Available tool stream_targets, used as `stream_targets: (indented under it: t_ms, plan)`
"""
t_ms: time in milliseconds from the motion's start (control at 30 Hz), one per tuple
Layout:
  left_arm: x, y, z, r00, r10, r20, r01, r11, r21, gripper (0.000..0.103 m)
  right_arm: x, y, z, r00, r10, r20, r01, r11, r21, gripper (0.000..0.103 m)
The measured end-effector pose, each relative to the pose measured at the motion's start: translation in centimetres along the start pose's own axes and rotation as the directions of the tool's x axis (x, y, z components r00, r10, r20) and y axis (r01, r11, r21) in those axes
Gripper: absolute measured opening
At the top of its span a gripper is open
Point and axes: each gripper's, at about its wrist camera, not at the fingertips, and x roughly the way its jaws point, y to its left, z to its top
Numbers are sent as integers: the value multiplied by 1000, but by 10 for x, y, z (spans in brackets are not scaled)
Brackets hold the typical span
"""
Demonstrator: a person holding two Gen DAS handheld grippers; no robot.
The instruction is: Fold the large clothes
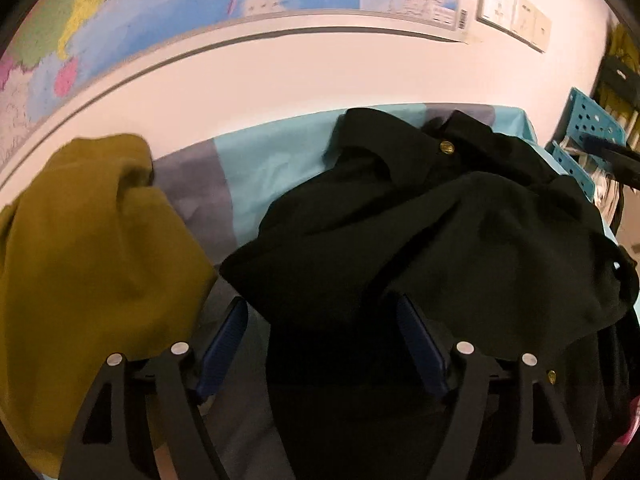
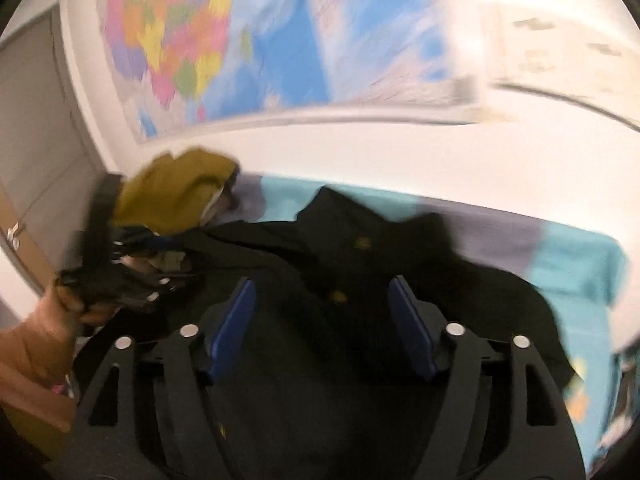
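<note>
A black coat (image 1: 420,240) lies crumpled on the teal-covered worktop (image 1: 276,160), with a mustard garment (image 1: 88,240) to its left. Left tool (image 1: 320,344) and right tool (image 2: 322,328) hover over the coat, both spread and pinching nothing. Blue baskets (image 1: 592,120) stand right of the coat, contents unclear.

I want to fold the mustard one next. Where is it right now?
The mustard garment lies bunched at the left of the left wrist view, on the striped cover near the wall, right beside the black garment.
</note>
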Motion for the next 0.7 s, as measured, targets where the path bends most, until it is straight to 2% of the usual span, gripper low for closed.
stream_targets:
  t_ms: [67,100,167,233,300,333,367,400,433,500,567,633,667,700]
  plan:
    - [4,5,-2,999,43,-2,-43,999,-22,60,-35,-22,-26,999,-46,-5,46,998,47,83]
    - [7,7,-3,996,88,-18,-89,996,-32,52,-48,-34,-41,998,-65,-25,67,995,80,83]
    - [10,10,-5,993,115,-37,-117,992,-45,52,-55,-41,-67,993,-99,-60,106,987,124,86]
    - [5,3,-9,990,136,-20,-137,990,-22,53,-58,-45,-94,988,-104,-110,121,980,156,86]
    - [-7,-7,-10,992,126,21,-126,992,1,61,-50,-42,-111,983,-122,-139,142,979,147,86]
    - [-14,-12,-10,994,101,41,-102,995,14,67,-44,-41,-114,981,-128,-146,148,979,140,78]
    - [-21,-19,-9,995,74,68,-77,996,41,69,-39,-40,-116,981,-129,-147,149,980,130,49]
    - [-23,-24,-8,994,63,87,-69,996,65,74,-33,-41,-116,981,-128,-149,148,980,133,33]
    - [-25,-32,-9,994,49,99,-58,994,96,77,-32,-42,-116,982,-117,-148,137,981,134,9]
    - [-20,-42,-10,997,24,78,-35,990,136,77,-37,-38,-104,984,-144,-105,154,984,91,6]
    - [-4,-39,-11,1000,21,22,-24,992,123,75,-44,-32,-83,987,-157,-46,159,986,47,6]
    - [8,-30,-10,996,84,-9,-83,994,78,69,-58,-32,-61,986,-163,35,162,986,30,6]
    - [10,-25,-12,994,105,-11,-104,993,64,67,-65,-35,-49,982,-171,81,169,985,30,6]
    - [12,-15,-13,993,120,-18,-120,992,28,61,-70,-40,-38,975,-183,126,180,983,34,6]
